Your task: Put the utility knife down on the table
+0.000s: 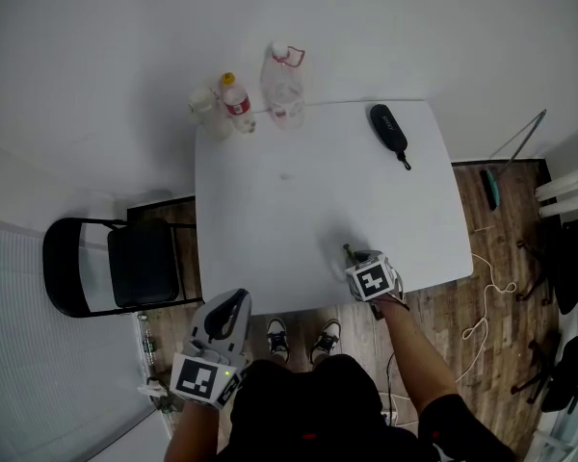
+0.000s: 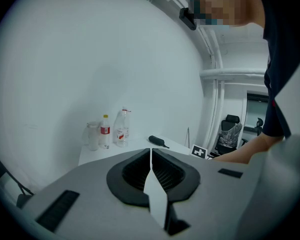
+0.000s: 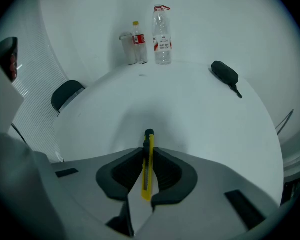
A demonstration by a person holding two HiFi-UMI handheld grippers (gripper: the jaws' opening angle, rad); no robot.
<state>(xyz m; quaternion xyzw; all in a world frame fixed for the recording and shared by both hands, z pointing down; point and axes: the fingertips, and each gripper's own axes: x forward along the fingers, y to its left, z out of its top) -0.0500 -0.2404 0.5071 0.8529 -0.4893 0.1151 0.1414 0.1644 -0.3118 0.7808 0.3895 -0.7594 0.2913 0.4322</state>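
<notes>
Left gripper (image 2: 150,156) off the worktop's (image 1: 299,210) near left corner, with jaws closed and empty. Bottles (image 1: 236,99) at far edge. Right gripper (image 3: 148,151) over near edge, tilted steeply down, with jaws clamped on yellow knife (image 3: 147,166), tip towards worktop. Black case (image 1: 388,128) far right.

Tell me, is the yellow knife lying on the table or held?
Held. The right hand-held gripper clamps the utility knife in its jaws, tip poking out over the table; whether it touches, cannot tell.
</notes>
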